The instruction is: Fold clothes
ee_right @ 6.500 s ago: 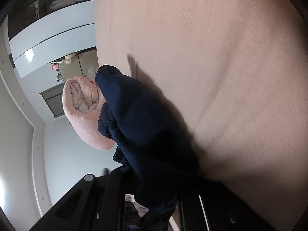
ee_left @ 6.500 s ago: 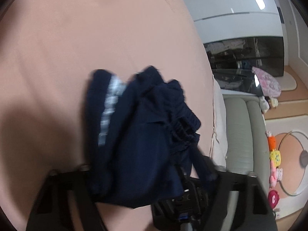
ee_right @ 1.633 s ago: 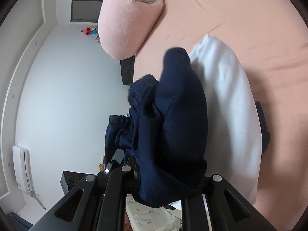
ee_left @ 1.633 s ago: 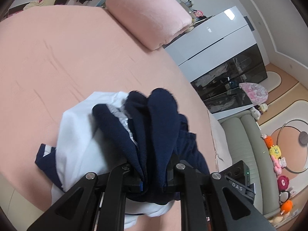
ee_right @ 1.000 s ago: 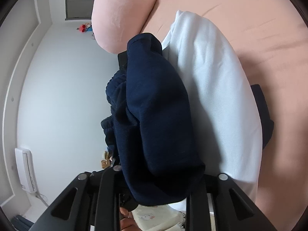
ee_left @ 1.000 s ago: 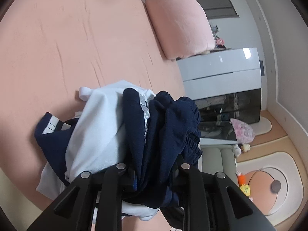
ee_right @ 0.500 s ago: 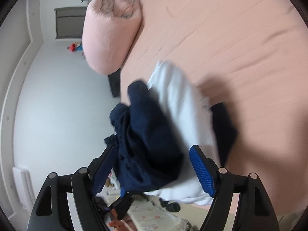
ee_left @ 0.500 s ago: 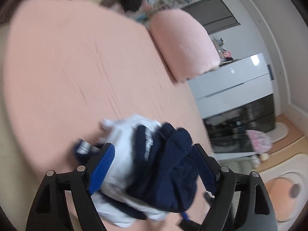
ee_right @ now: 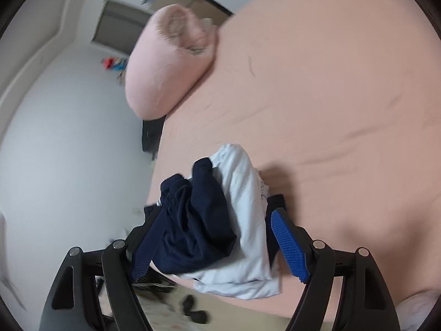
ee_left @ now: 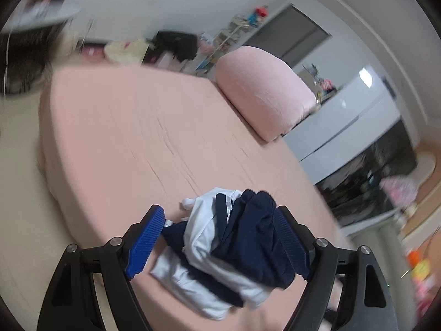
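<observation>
A folded navy garment (ee_left: 256, 237) lies on top of a white folded garment (ee_left: 204, 237) near the corner of the pink bed (ee_left: 124, 143). The same navy garment (ee_right: 195, 220) and white garment (ee_right: 248, 220) show in the right wrist view. My left gripper (ee_left: 217, 245) is open, its blue-padded fingers spread wide to either side of the pile, with nothing between them. My right gripper (ee_right: 217, 245) is likewise open, drawn back from the pile. Another dark navy piece (ee_left: 173, 237) pokes out beneath the white one.
A rolled pink blanket (ee_left: 261, 93) lies at the far end of the bed. White and dark glass wardrobes (ee_left: 358, 143) stand to the right. Clutter and a black bag (ee_left: 176, 44) sit beyond the bed. Small dark objects (ee_right: 195, 313) lie on the floor by the bed edge.
Both grippers were shut on the navy garment, set it on the white pile, then opened and pulled back. The pile now looks smaller and farther off.
</observation>
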### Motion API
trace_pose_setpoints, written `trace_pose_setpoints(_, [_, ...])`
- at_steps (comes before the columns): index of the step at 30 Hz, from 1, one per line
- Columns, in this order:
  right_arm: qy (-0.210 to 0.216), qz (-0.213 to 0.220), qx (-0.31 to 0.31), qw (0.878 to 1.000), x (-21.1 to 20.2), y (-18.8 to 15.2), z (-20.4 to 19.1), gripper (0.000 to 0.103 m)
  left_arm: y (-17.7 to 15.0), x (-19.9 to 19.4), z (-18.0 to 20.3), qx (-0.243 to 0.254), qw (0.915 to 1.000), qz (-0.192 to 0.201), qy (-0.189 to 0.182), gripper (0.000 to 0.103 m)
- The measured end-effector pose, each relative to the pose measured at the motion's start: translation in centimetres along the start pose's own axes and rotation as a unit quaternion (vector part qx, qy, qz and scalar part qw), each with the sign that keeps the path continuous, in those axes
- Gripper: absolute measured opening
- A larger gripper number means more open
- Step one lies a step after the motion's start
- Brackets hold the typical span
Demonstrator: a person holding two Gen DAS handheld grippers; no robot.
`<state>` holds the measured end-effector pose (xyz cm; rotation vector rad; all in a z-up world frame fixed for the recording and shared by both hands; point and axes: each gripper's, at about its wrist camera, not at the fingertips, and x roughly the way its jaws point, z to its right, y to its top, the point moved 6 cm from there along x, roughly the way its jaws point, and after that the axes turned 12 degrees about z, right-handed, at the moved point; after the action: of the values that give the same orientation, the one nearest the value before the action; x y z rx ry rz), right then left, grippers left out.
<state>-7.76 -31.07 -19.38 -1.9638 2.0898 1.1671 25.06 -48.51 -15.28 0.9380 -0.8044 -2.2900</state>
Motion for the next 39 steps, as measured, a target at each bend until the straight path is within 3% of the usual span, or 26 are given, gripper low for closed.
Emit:
trace_pose_setpoints(3, [-0.006, 0.003, -0.066, 0.998, -0.9, -0.1, -2.3, 0.078, -0.2, -1.3, 2.1, 0.074, 0.9971, 0.001, 0.022, 0.081])
trace_pose_setpoints(7, [-0.005, 0.012, -0.132, 0.991, -2.8, -0.9, -5.2, 0.078, -0.1, -3.3, 5.7, 0.161, 0.9864, 0.012, 0.030, 0.081])
trace_pose_setpoints(13, [-0.003, 0.029, -0.212, 0.977, -5.8, -1.3, -8.8, 0.079, -0.2, -6.3, 10.3, 0.285, 0.9561, 0.040, 0.056, 0.081])
trace_pose_setpoints(19, [-0.012, 0.059, -0.266, 0.962, -9.3, -0.9, -11.3, 0.080, -0.6, -8.7, 13.3, 0.297, 0.9532, 0.050, 0.026, 0.081])
trace_pose_setpoints(23, [-0.035, 0.085, -0.331, 0.939, -11.4, -1.0, -13.1, 0.083, -1.0, -10.1, 15.1, 0.332, 0.9404, 0.061, 0.038, 0.081])
trace_pose_setpoints(27, [-0.054, 0.104, -0.382, 0.917, -13.5, -1.4, -14.7, 0.083, -1.4, -11.6, 16.2, 0.346, 0.9347, 0.065, 0.048, 0.081])
trace_pose_setpoints(31, [-0.059, 0.101, -0.412, 0.904, -15.0, -2.2, -15.7, 0.083, -2.1, -12.9, 16.8, 0.348, 0.9339, 0.064, 0.051, 0.081])
trace_pose_setpoints(38, [-0.089, 0.078, -0.450, 0.885, -15.6, -3.7, -15.5, 0.083, -4.5, -14.2, 17.3, 0.394, 0.9153, 0.056, 0.064, 0.081])
trace_pose_setpoints(39, [-0.091, 0.075, -0.453, 0.884, -15.7, -3.9, -15.4, 0.083, -4.8, -14.3, 17.2, 0.393, 0.9158, 0.050, 0.064, 0.081])
